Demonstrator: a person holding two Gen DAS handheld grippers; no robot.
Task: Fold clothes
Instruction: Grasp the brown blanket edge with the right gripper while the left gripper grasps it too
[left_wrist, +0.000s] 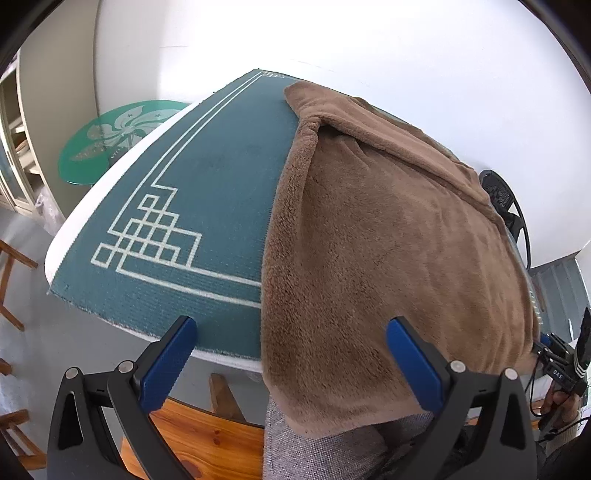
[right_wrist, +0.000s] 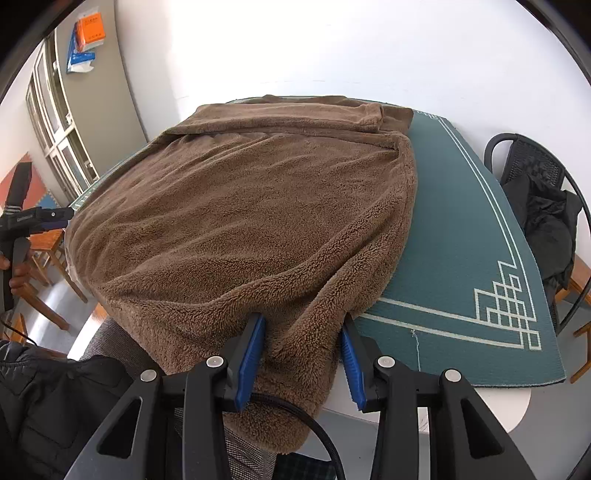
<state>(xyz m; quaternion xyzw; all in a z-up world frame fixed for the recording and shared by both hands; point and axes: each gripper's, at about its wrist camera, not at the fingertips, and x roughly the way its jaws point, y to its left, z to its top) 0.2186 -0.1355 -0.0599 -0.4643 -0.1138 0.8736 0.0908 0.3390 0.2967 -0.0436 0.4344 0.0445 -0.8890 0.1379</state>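
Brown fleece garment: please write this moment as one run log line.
task: fold clothes | brown fleece garment: on green mat, near edge overhanging | right tongs: closed on near hem | left tongs: open, empty

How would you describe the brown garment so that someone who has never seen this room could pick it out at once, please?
Find the white table covered by a teal mat with a pale line border. Spread across most of that mat, with its near edge hanging off the table, lies the fluffy brown garment. It is the only fleecy brown thing here; the black clothing sits apart on a chair.
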